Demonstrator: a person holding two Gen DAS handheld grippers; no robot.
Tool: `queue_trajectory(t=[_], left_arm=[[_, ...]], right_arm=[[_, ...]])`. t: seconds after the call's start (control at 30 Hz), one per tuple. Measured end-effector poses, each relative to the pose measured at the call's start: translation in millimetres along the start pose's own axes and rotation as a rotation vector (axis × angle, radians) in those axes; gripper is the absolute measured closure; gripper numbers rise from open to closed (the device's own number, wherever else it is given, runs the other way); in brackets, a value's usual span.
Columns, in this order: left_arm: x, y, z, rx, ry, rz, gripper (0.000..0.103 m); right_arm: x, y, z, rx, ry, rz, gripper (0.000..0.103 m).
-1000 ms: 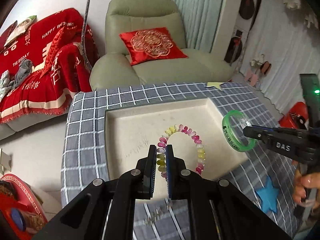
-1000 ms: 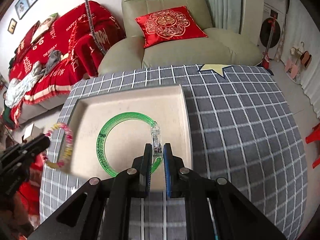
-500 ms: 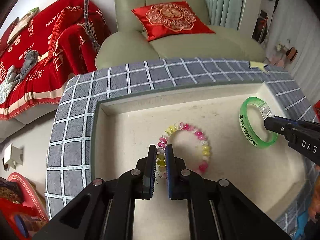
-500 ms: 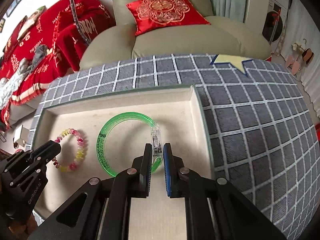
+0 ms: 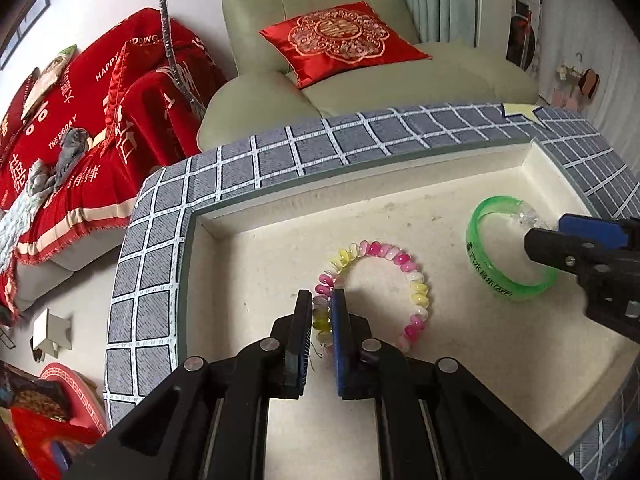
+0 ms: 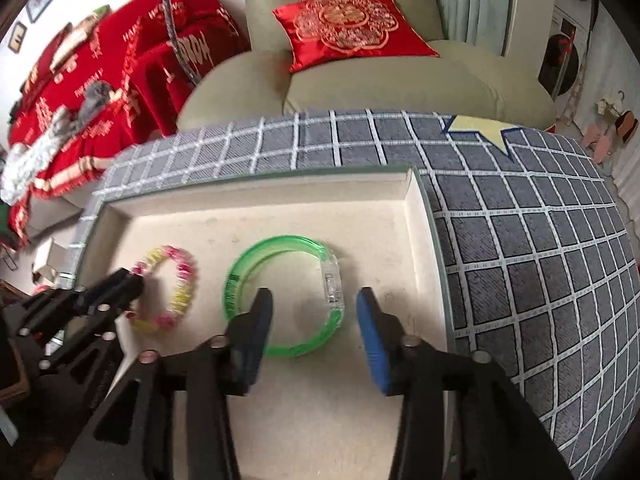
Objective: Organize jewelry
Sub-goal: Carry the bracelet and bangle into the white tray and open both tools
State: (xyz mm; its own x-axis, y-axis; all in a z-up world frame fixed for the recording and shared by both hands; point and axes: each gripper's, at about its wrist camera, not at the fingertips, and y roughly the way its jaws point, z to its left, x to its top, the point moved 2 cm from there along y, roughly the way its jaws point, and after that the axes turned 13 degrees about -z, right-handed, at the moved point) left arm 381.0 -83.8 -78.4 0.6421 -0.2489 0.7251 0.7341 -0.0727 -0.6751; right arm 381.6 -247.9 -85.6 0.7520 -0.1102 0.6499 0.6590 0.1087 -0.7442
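Observation:
A pink, yellow and white bead bracelet (image 5: 384,280) lies on the floor of a cream tray (image 5: 400,216). My left gripper (image 5: 321,312) is shut on the bead bracelet at its near-left side; it also shows in the right wrist view (image 6: 132,286). A green translucent bangle (image 6: 280,304) with a clear clasp lies in the tray to the right of the bracelet (image 6: 172,288). My right gripper (image 6: 314,312) is open, its fingers either side of the bangle's near-right part. In the left wrist view the bangle (image 5: 504,248) sits under the right gripper's tip.
The tray (image 6: 416,196) sits on a grey checked tablecloth (image 6: 520,240) with a yellow star patch (image 6: 480,128). Behind the table stand a green armchair (image 5: 360,60) with a red cushion and a red-covered sofa (image 5: 80,100).
Both grippers lowered into the tray with their jewelry. My right gripper opened and let go of the green bangle, which now lies on the tray floor. The left gripper stays shut on the bracelet.

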Motion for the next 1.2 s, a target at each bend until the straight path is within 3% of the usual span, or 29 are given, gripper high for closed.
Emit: queue_trajectory(t=[0.57, 0.8, 0.93, 0.97, 1.0, 1.03, 1.1, 1.2], left_arm=[[0.4, 4.2, 2.3, -0.006, -0.041, 0.001, 0.078], [4.5, -5.1, 2.8, -0.02, -0.045, -0.024, 0.078], [8.5, -9.7, 4.7, -0.028, -0.066, -0.031, 0.078], [9.8, -11.2, 5.7, -0.031, -0.073, -0.033, 0.072], [10.8, -13.1, 6.7, -0.032, -0.078, -0.035, 0.051], [11.1, -14.5, 8.5, -0.025, -0.082, -0.028, 0.0], [11.7, -14.9, 10.6, -0.003, -0.085, -0.044, 0.0], [11.1, -18.9, 10.9, -0.015, -0.078, -0.06, 0.0]], right_arm=[[-25.0, -79.5, -27.2, 0.049, 0.15, -0.048, 0.04], [-39.2, -97.6, -29.0, 0.077, 0.18, -0.055, 0.024], [-44.0, -107.3, -30.0, 0.098, 0.204, -0.068, 0.023], [-44.9, -108.8, -29.8, 0.098, 0.206, -0.07, 0.023], [-45.8, -111.2, -30.4, 0.095, 0.207, -0.075, 0.021], [-46.5, -113.6, -31.5, 0.093, 0.212, -0.082, 0.019], [-49.6, -118.7, -35.4, 0.1, 0.231, -0.091, 0.013], [-51.6, -124.7, -39.2, 0.113, 0.257, -0.103, 0.011]])
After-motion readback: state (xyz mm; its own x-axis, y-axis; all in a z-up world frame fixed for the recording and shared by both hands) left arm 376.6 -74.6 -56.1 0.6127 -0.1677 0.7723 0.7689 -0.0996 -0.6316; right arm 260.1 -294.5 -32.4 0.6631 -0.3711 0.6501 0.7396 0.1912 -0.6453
